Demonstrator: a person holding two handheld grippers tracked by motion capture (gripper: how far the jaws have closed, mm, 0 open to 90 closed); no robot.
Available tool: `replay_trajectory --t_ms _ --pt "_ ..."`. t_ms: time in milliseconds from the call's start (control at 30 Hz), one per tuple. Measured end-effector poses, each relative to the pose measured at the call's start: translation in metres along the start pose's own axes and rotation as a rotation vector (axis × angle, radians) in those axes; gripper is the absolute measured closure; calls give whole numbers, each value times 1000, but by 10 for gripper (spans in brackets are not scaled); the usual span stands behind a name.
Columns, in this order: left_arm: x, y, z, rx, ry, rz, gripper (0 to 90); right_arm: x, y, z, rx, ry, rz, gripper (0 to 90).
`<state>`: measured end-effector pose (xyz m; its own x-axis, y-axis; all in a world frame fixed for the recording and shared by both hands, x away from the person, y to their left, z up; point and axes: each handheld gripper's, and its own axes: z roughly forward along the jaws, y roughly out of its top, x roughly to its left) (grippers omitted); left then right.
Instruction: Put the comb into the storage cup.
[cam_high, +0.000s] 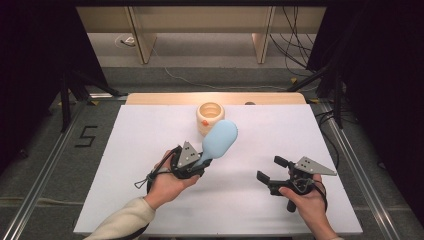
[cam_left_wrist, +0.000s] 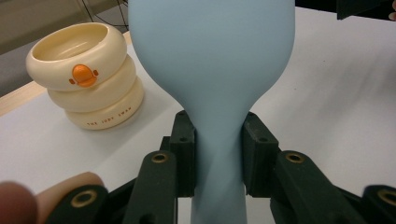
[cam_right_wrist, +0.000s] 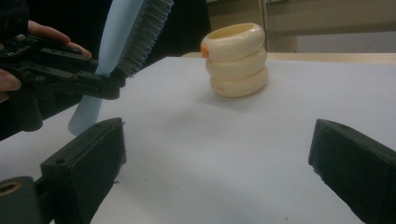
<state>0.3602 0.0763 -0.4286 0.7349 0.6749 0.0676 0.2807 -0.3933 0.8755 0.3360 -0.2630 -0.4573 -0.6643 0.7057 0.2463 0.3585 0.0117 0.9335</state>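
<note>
Above table centre: left gripper (cam_high: 196, 162) clamped on brush (cam_high: 220, 140) neck, bristles down. Right gripper (cam_high: 274, 175) wide open, empty. Lower handle-first into holder (cam_high: 210, 117); steady holder beforehand.

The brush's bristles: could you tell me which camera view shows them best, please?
The right gripper view: there the brush is seen side-on, its dark bristles standing out from the blue back. The high view and the left gripper view present the smooth blue back, held by the left gripper.
</note>
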Motion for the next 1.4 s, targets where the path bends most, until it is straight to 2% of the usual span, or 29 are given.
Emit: replay_trajectory --t_ms 367,733,1400 --pt "-1 0 1 3 -3 0 695 4 4 11 -6 20 9 58" --pt "-2 0 2 2 -7 -8 695 7 8 16 -17 34 20 61" --pt "-7 -1 7 8 -17 1 695 17 17 24 -33 71 18 63"
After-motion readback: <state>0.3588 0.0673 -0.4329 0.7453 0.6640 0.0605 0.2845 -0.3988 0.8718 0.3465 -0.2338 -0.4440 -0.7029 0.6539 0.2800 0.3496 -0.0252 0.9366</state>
